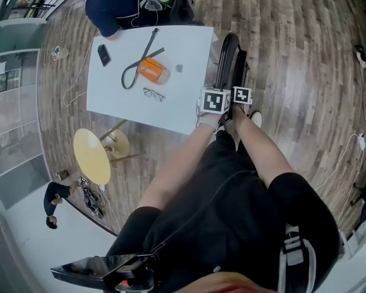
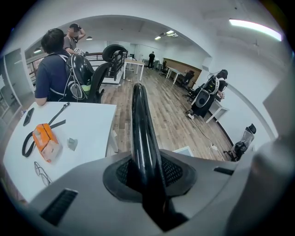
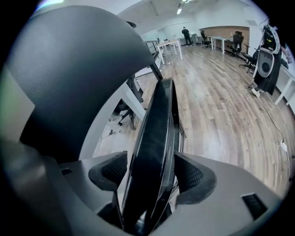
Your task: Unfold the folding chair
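The folded black chair (image 1: 231, 60) stands upright on the wood floor, right beside the white table's corner. My left gripper (image 1: 215, 103) is shut on its top frame tube (image 2: 140, 120), which runs straight up between the jaws of that gripper (image 2: 145, 174). Just to the right, my right gripper (image 1: 242, 96) is at the same chair. Its jaws stand wide open in the right gripper view (image 3: 152, 177), with the flat black seat panel (image 3: 159, 124) between them and the pads (image 3: 196, 177) not pressing on it. A dark rounded surface (image 3: 78, 60) fills that view's upper left.
The white table (image 1: 189, 111) holds an orange pouch with a black strap (image 1: 151, 70), glasses (image 1: 153, 94) and a phone (image 1: 103, 54). A person (image 1: 114, 14) sits at its far side. A yellow round stool (image 1: 91, 155) stands at the left. Cables lie on the floor to the right.
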Motion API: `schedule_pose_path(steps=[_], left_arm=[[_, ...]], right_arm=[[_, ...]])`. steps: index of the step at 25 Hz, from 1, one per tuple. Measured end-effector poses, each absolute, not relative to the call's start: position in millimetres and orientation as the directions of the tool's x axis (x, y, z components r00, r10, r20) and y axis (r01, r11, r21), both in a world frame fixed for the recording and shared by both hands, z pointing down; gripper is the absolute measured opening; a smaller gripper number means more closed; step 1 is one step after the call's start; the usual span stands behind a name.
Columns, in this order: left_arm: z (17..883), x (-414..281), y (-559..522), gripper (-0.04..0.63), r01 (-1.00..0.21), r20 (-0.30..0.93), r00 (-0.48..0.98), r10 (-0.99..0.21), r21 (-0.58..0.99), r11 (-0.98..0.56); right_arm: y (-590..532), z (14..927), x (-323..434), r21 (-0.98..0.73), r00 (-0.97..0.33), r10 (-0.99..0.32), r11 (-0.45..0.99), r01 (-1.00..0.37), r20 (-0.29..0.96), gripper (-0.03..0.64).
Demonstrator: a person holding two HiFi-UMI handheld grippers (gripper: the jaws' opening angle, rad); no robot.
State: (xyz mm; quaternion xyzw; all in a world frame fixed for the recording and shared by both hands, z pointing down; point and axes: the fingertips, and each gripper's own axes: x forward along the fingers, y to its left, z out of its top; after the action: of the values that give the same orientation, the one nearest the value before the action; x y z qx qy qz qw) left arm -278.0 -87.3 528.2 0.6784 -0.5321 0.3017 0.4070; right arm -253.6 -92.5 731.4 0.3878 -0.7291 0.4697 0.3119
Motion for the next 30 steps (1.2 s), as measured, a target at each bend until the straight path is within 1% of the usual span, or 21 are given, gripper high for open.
schedule_pose_path(steps=[3,6,7,11,13,14,15,17,20,22,25,27,30], left_arm=[[527.7,-275.2,-86.0,0.064,-0.967,0.841,0.253,-0.478,0.235,-0.099],[527.9,-272.7,-85.5,0.064,-0.967,0.840,0.253,-0.480,0.234,-0.100],[528.0,-273.5,-85.6,0.064,-0.968,0.838,0.250,-0.484,0.232,-0.100],[528.1,-278.9,-83.2,0.064,-0.969,0.833,0.244,-0.496,0.233,-0.086],[525.5,-278.8,-84.4,0.064,-0.967,0.826,0.248,-0.506,0.238,-0.085],[524.5,-279.9,-85.7,0.064,-0.967,0.822,0.249,-0.512,0.237,-0.090],[524.4,-281.8,-86.5,0.064,-0.968,0.820,0.248,-0.517,0.231,-0.098],[526.3,-286.1,-86.7,0.064,-0.969,0.816,0.246,-0.524,0.215,-0.119],[528.1,-292.6,-85.8,0.065,-0.966,0.815,0.258,-0.519,0.223,-0.130],[529.4,-298.7,-84.5,0.066,-0.963,0.814,0.270,-0.514,0.236,-0.132],[531.3,-306.8,-85.4,0.066,-0.957,0.806,0.289,-0.517,0.256,-0.136],[531.3,-310.0,-86.9,0.066,-0.953,0.800,0.302,-0.518,0.267,-0.143],[532.4,-309.5,-84.7,0.071,-0.947,0.797,0.322,-0.512,0.283,-0.155]], right_arm=[[-93.2,740.8,-257.9,-0.450,-0.504,-0.271,0.240,-0.860,0.820,0.296],[-95.8,744.5,-272.8,-0.465,-0.528,-0.260,0.269,-0.844,0.808,0.296],[-94.9,746.7,-273.9,-0.450,-0.516,-0.248,0.278,-0.849,0.820,0.295],[-92.7,762.7,-250.4,-0.296,-0.370,-0.225,0.306,-0.905,0.901,0.295],[-91.3,766.2,-247.0,-0.275,-0.353,-0.221,0.319,-0.907,0.909,0.289],[-91.3,766.1,-247.0,-0.266,-0.346,-0.222,0.324,-0.908,0.911,0.259],[-90.5,766.2,-246.8,-0.257,-0.337,-0.221,0.324,-0.911,0.915,0.199],[-91.6,766.4,-251.5,-0.279,-0.358,-0.231,0.316,-0.907,0.905,0.172],[-90.7,761.5,-276.5,-0.434,-0.504,-0.227,0.297,-0.851,0.833,0.161],[-93.3,759.8,-279.4,-0.466,-0.538,-0.244,0.297,-0.834,0.807,0.158],[-101.2,764.0,-258.9,-0.403,-0.486,-0.278,0.308,-0.862,0.828,0.156],[-96.3,770.0,-240.2,-0.366,-0.438,-0.250,0.288,-0.885,0.864,0.156],[-89.3,773.7,-225.5,-0.378,-0.441,-0.222,0.275,-0.884,0.870,0.156]])
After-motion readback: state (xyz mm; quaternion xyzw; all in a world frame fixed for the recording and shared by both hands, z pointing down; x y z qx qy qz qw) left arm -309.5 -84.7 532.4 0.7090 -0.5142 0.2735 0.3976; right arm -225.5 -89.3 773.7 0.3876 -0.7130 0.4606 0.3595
